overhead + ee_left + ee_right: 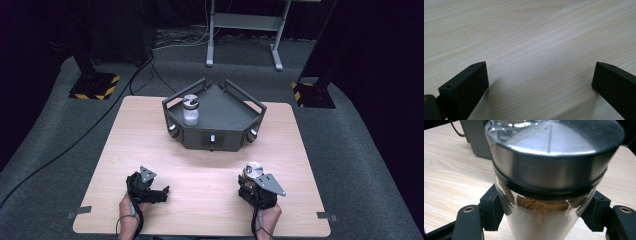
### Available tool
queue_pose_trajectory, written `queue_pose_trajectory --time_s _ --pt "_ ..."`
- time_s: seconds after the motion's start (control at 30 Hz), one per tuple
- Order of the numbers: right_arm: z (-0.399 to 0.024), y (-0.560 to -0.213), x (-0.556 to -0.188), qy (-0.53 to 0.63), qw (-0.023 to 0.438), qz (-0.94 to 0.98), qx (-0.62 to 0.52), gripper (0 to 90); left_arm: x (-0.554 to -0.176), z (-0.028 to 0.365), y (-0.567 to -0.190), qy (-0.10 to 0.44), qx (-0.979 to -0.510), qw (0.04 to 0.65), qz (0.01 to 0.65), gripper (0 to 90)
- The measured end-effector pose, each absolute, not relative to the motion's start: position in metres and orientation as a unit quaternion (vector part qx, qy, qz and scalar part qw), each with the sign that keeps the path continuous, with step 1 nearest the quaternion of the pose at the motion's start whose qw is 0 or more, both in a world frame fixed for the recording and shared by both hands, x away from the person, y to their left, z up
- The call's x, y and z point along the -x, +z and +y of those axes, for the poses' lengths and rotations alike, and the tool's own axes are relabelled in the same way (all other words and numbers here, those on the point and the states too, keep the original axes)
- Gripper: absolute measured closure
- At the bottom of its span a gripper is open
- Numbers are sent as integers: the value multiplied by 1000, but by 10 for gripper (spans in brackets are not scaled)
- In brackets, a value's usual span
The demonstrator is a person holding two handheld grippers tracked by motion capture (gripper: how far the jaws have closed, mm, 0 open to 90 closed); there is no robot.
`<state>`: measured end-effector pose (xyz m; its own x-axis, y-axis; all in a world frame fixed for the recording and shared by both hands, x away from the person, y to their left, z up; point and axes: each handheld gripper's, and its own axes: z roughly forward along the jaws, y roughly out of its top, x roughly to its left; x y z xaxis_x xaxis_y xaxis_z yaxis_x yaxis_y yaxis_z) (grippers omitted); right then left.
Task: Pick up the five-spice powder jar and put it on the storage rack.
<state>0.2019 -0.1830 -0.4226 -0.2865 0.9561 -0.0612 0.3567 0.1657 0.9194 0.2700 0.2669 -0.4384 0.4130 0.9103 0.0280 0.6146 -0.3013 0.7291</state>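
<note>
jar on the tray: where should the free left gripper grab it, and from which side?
Grip the jar on its clear glass body below the metal lid, coming level from the table side. It stands upright near the tray's left rail, so the left gripper, jaws open, should straddle its width.

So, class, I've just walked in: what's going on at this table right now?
A person sits at a wooden table with a two-jaw gripper in each hand. The right gripper is shut on a glass jar with a shiny metal lid; the jar holds a brownish powder. The left gripper is open over bare tabletop, holding nothing. Farther back stands a dark angular tray with a second jar upright on its left side.
</note>
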Motion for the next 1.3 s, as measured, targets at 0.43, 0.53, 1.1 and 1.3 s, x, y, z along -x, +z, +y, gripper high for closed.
queue_pose_trajectory --time_s 0.43,0.53,1.1,1.3 --pt "-190 -407 -216 431 352 680 -478 296 -270 267 -438 227 -775 327 492 6" --pt "-191 -404 -220 432 351 682 -475 297 -270 267 -438 227 -775 327 492 6" --pt "-194 -388 -240 431 354 687 -466 296 -269 266 -438 228 -775 326 491 7" --pt "-197 -383 -247 437 350 685 -465 296 -269 266 -438 228 -774 327 492 7"
